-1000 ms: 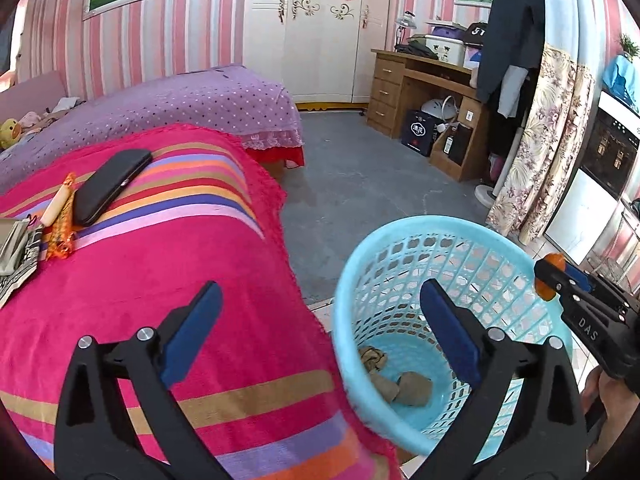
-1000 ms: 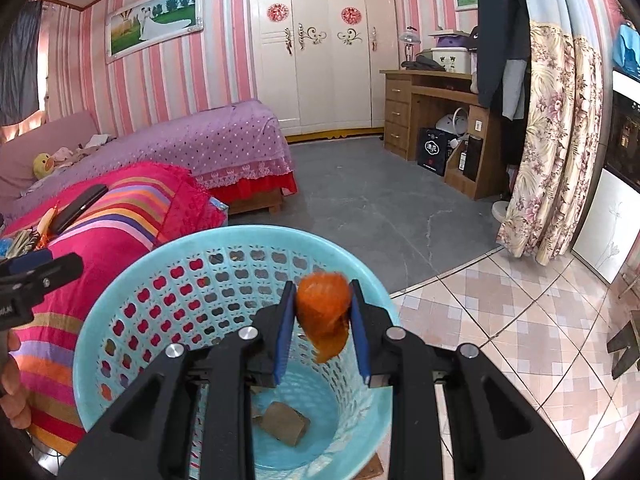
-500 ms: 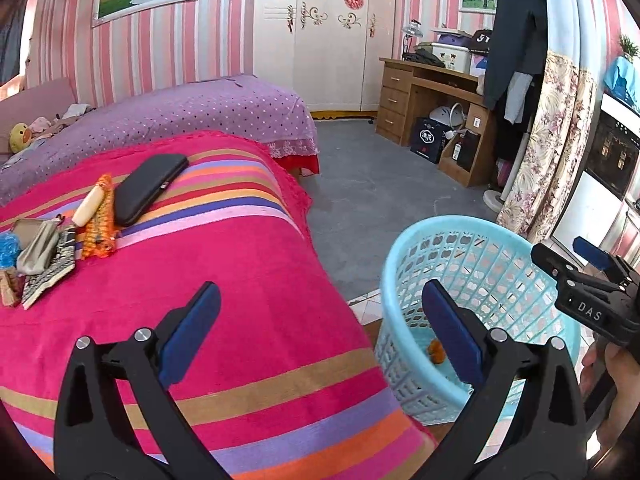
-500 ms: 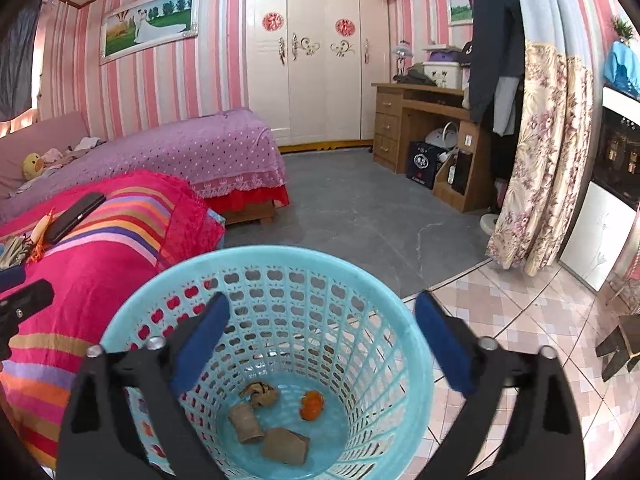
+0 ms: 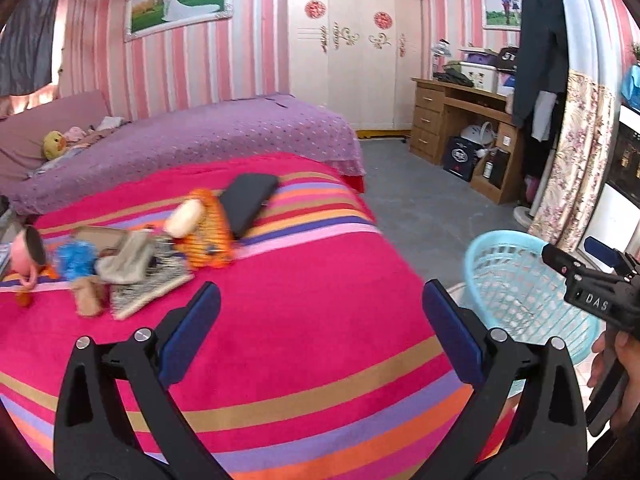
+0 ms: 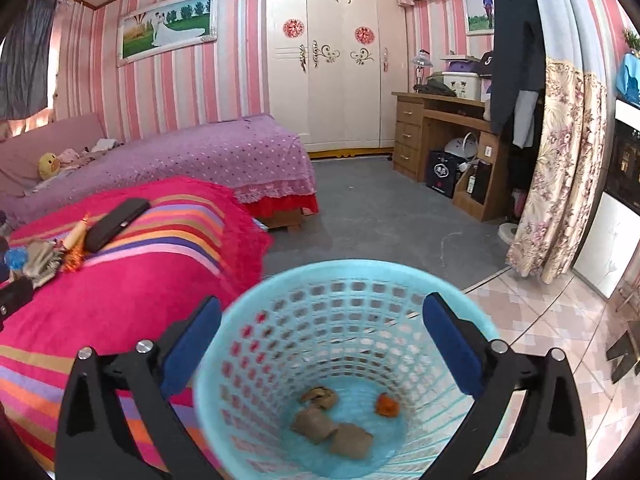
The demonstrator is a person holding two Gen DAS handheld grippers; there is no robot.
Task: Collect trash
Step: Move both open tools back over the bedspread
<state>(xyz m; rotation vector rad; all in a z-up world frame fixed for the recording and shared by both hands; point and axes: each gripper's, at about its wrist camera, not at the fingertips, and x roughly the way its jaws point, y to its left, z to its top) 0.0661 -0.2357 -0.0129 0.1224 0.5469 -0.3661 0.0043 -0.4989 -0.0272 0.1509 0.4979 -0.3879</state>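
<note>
Trash: four scraps, one orange, lie in the light-blue plastic lattice basket (image 6: pixel 360 320). Right gripper (image 6: pixel 322 344) opening, empty; left gripper (image 5: pixel 320 332) spread, empty. Remaining: clutter pile (image 5: pixel 120 256) on the striped pink blanket (image 5: pixel 300 320), ten o'clock of the left gripper.

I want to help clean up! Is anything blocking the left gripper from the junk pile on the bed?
No. Only bare striped blanket lies between the open left gripper and the junk pile.
</note>
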